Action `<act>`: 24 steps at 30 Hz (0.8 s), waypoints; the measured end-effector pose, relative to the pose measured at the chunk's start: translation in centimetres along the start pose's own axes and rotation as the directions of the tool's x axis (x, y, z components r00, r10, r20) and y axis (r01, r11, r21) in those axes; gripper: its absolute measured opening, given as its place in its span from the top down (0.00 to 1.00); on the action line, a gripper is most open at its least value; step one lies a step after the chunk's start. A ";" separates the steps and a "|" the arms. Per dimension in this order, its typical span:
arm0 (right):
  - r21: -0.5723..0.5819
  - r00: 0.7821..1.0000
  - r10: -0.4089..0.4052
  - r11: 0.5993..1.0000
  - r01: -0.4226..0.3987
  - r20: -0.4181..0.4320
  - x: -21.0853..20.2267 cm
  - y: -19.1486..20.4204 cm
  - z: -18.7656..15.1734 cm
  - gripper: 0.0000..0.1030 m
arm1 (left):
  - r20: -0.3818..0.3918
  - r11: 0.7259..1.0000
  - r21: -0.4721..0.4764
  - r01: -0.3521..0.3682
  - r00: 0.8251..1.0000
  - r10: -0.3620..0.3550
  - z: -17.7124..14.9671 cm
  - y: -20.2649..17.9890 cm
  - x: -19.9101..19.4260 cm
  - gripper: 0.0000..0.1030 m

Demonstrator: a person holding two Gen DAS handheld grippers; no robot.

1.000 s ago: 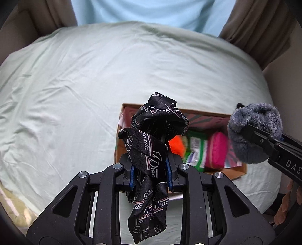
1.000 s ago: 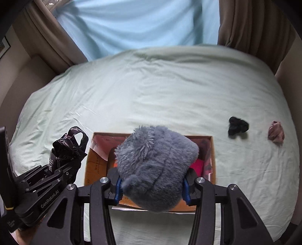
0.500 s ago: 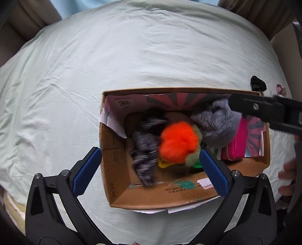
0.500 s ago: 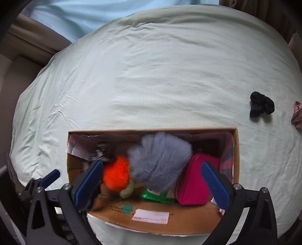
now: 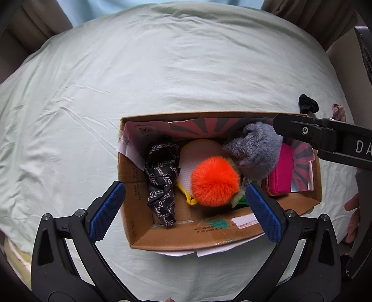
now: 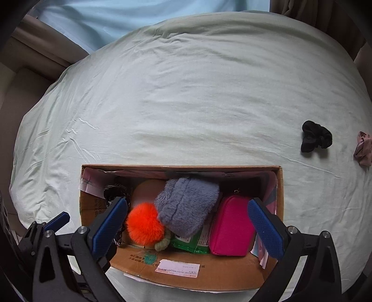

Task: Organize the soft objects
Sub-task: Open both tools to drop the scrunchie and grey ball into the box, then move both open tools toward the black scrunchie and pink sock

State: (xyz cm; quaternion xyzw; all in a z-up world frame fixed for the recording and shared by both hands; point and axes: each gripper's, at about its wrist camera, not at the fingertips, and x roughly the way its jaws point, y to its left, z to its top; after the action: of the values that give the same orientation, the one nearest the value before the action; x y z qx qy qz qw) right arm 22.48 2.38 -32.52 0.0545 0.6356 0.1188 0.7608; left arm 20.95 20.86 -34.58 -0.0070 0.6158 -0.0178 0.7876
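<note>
Both loads are now released into the cardboard box [image 6: 181, 274], the left hand-held gripper [image 5: 183, 206] and right hand-held gripper [image 6: 188, 223] having just been opened wide and empty, while the black scrunchie [image 6: 316, 137] is left far right, nearer the right one.

Pale green bedsheet [image 6: 186, 104], brown curtains [image 5: 309, 14]

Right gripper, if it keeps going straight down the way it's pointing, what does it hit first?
Most likely the grey fuzzy pouch lying on top in the cardboard box. The right gripper hangs open over it, with the pink pouch just to its side. Depth is hard to judge.
</note>
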 end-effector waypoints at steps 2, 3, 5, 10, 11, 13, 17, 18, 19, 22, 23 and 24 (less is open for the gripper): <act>-0.004 1.000 -0.001 1.000 0.001 0.016 -1.0 0.2 -0.2 0.00 | 0.014 1.000 -0.005 0.004 1.000 -0.004 -0.2 0.2 -1.0 0.00; -0.004 1.000 0.001 1.000 -0.001 0.023 -1.5 0.2 -0.4 0.00 | 0.025 1.000 -0.009 0.005 1.000 -0.005 -0.3 0.3 -1.8 0.00; -0.002 0.999 0.005 1.000 -0.005 0.039 -2.8 0.4 -0.7 0.00 | 0.043 1.000 -0.016 0.005 0.999 -0.005 -0.6 0.6 -3.2 0.00; -0.003 0.995 0.018 1.000 -0.017 0.097 -7.1 1.0 -1.9 0.00 | 0.098 1.000 -0.021 0.004 0.995 -0.002 -1.9 1.1 -7.4 0.00; -0.007 0.993 0.016 1.000 -0.015 0.113 -8.1 1.2 -2.2 0.00 | 0.109 1.000 -0.026 0.003 0.994 0.000 -2.1 1.3 -8.2 0.00; -0.017 0.990 0.011 1.000 -0.008 0.143 -9.9 1.4 -2.9 0.00 | 0.134 0.999 -0.041 0.008 0.991 -0.002 -2.7 1.7 -10.3 0.00; -0.035 0.979 0.018 0.999 -0.011 0.204 -13.7 1.7 -4.7 0.00 | 0.205 0.999 -0.049 -0.009 0.979 0.019 -4.2 2.2 -14.7 0.00; -0.041 0.975 0.017 0.999 -0.008 0.222 -14.6 1.7 -5.2 0.00 | 0.223 0.999 -0.050 -0.015 0.975 0.026 -4.6 2.2 -15.7 0.00; -0.045 0.970 0.014 0.999 -0.004 0.243 -15.5 1.7 -5.8 0.00 | 0.244 0.998 -0.052 -0.021 0.969 0.033 -5.1 2.2 -17.0 0.00; -0.052 0.952 0.003 0.999 0.014 0.306 -18.5 1.6 -7.6 0.00 | 0.291 0.998 -0.058 -0.018 0.956 0.034 -6.2 1.9 -19.7 0.00; -0.052 0.948 -0.001 0.998 0.019 0.319 -19.2 1.5 -8.1 0.00 | 0.308 0.998 -0.060 -0.013 0.951 0.031 -6.5 1.7 -20.7 0.00; -0.055 0.942 -0.005 0.998 0.024 0.336 -20.1 1.3 -8.8 0.00 | 0.323 0.998 -0.060 -0.009 0.946 0.028 -6.8 1.4 -21.5 0.00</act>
State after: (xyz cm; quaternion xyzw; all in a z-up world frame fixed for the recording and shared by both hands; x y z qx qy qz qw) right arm 10.43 -2.01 -14.64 0.0472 0.4933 0.1206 0.8602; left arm 9.21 23.08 -15.46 -0.0267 0.4786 0.0089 0.8776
